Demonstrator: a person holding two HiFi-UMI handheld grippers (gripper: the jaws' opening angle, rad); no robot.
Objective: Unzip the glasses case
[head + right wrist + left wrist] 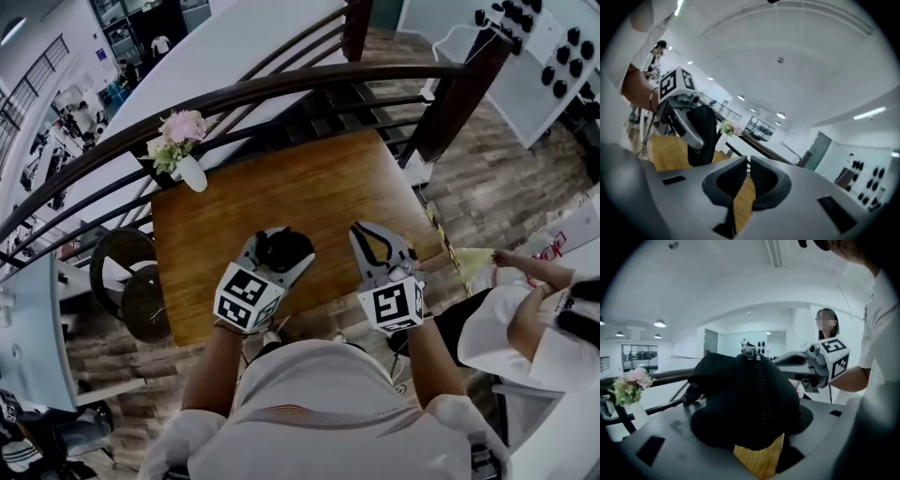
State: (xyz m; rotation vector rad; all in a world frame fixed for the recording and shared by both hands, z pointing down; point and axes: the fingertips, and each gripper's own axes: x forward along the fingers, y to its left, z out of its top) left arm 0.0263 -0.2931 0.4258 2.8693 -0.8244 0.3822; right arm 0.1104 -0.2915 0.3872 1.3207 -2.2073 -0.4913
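The black glasses case (285, 251) is held above the wooden table (319, 183), and my left gripper (281, 246) is shut on it. In the left gripper view the case (750, 399) fills the space between the jaws. Its zipper runs up the middle to a metal pull (750, 351) at the top. My right gripper (369, 231) hovers just right of the case and apart from it. Its pads (764, 178) are almost together with nothing between them. From the right gripper view the case (703, 136) stands upright in the left gripper's grey fingers (686, 125).
A white vase of pink flowers (183, 150) stands at the table's far left corner. A dark curved railing (281, 89) runs behind the table. Another person in white (525, 314) sits at the right. Round stools (131, 281) stand left of the table.
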